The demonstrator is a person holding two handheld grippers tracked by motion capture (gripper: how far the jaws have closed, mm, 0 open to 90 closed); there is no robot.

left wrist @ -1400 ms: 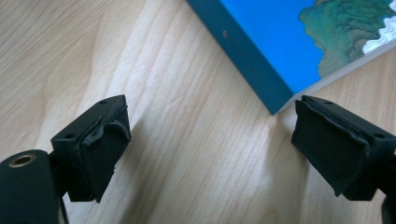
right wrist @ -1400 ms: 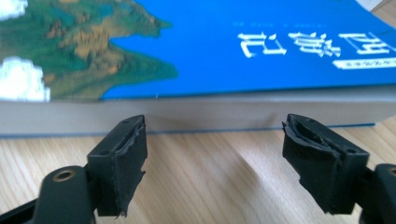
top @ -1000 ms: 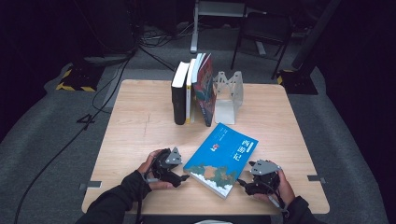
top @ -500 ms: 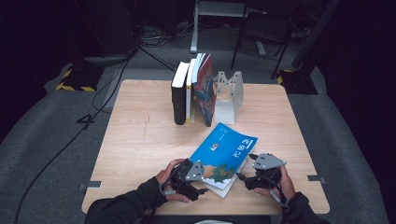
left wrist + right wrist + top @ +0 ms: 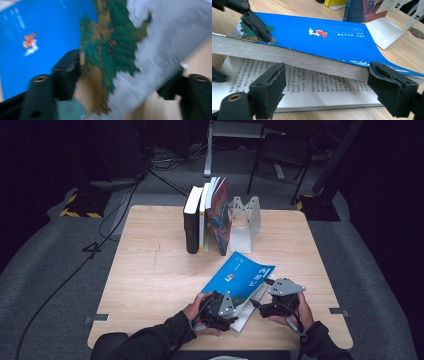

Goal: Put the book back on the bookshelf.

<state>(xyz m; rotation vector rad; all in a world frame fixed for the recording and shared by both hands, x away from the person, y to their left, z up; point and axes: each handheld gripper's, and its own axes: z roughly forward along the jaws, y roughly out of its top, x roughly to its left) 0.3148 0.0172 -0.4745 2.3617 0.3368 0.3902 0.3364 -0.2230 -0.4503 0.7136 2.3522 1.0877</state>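
Observation:
A blue paperback (image 5: 240,274) lies at the table's near middle, its cover (image 5: 324,37) and a thick block of pages raised off a printed page (image 5: 312,87). My left gripper (image 5: 236,306) is at the book's near corner. One of its fingers (image 5: 258,26) presses on top of the cover, and the cover (image 5: 120,50) lies across my left gripper (image 5: 122,80) with the far jaw under it. My right gripper (image 5: 256,303) stands open at the book's right edge. The raised page block crosses just beyond my right gripper (image 5: 327,77).
Three upright books (image 5: 207,217) lean against a grey metal bookend (image 5: 246,220) at the back middle of the wooden table (image 5: 150,270). The bookend's base plate (image 5: 384,32) lies flat just past the blue book. Cables run over the dark floor behind.
My left gripper has moved right from beside the book onto its near corner and lifted the cover and pages. My right gripper has edged in toward the book's right edge.

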